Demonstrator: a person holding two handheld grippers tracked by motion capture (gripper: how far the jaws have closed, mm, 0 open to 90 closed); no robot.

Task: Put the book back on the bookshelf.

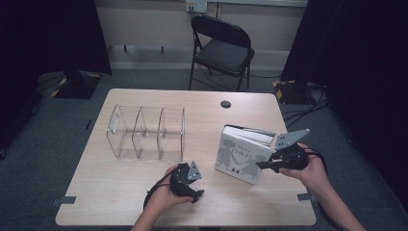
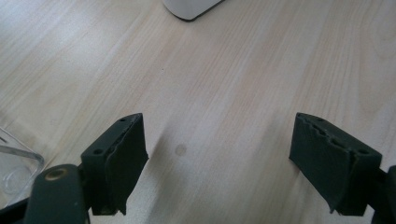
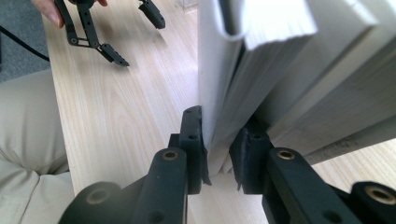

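A white book (image 1: 240,154) with grey figures on its cover stands upright on the wooden table (image 1: 120,197), right of the middle. My right gripper (image 1: 262,165) comes at its near right edge. In the right gripper view the right gripper (image 3: 219,154) is shut on the front cover and a few pages of the book (image 3: 261,60). My left gripper (image 1: 196,186) rests low over the table near the front edge, left of the book. Its jaws stand open over bare wood in the left gripper view (image 2: 217,158), with nothing between them. The right gripper view also shows the left gripper (image 3: 133,35) farther off.
A clear plastic organiser (image 1: 146,132) with three compartments stands on the left half of the table; its corner (image 2: 14,168) shows beside my left jaw. A black folding chair (image 1: 223,48) stands behind the table. A black grommet (image 1: 225,104) sits near the far edge.
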